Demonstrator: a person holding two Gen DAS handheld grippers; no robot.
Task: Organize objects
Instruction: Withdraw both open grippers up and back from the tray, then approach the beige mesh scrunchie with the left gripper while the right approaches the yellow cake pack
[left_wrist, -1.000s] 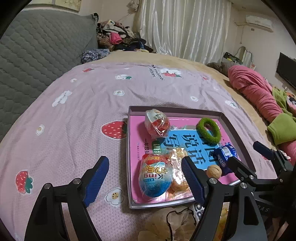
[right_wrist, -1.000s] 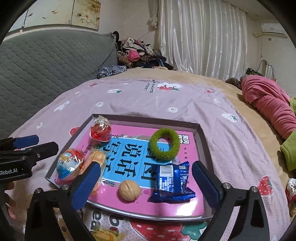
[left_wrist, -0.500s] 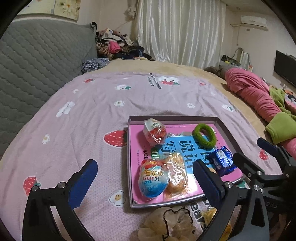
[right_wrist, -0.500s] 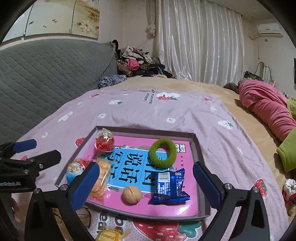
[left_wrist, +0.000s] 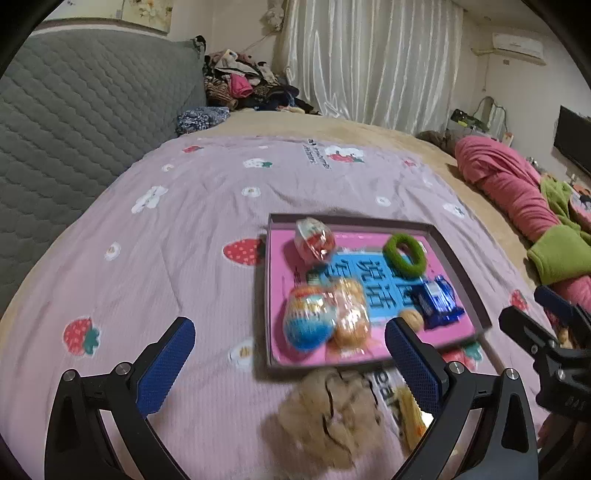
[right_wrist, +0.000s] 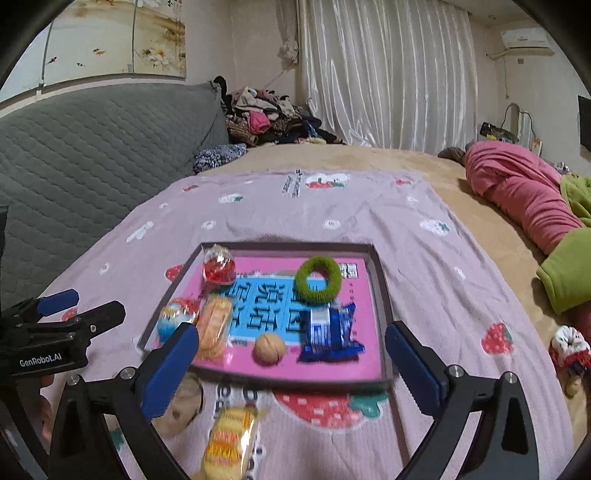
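A shallow pink-and-blue tray (right_wrist: 378, 280) (left_wrist: 267, 280) lies on the purple bedspread. It holds a red wrapped toy (right_wrist: 218, 266), a blue egg toy (left_wrist: 306, 321), an orange snack pack (right_wrist: 214, 325), a walnut (right_wrist: 270, 348), a blue snack packet (right_wrist: 328, 330) and a green hair ring (right_wrist: 317, 280). A beige scrunchie (left_wrist: 332, 417) and a yellow snack pack (right_wrist: 229, 439) lie on the bedspread in front of the tray. My left gripper (left_wrist: 290, 363) and right gripper (right_wrist: 291, 363) are both open and empty, held back from the tray.
A grey quilted headboard (left_wrist: 74, 122) runs along the left. Pink and green bedding (right_wrist: 524, 192) lies at the right. A small red-and-white item (right_wrist: 569, 347) sits at the right edge. Clothes (right_wrist: 266, 118) are piled at the back.
Both grippers have drawn back and up from the tray. The left gripper has opened wider, leaving the blue egg toy in the tray. The scrunchie and yellow pack have come into view.
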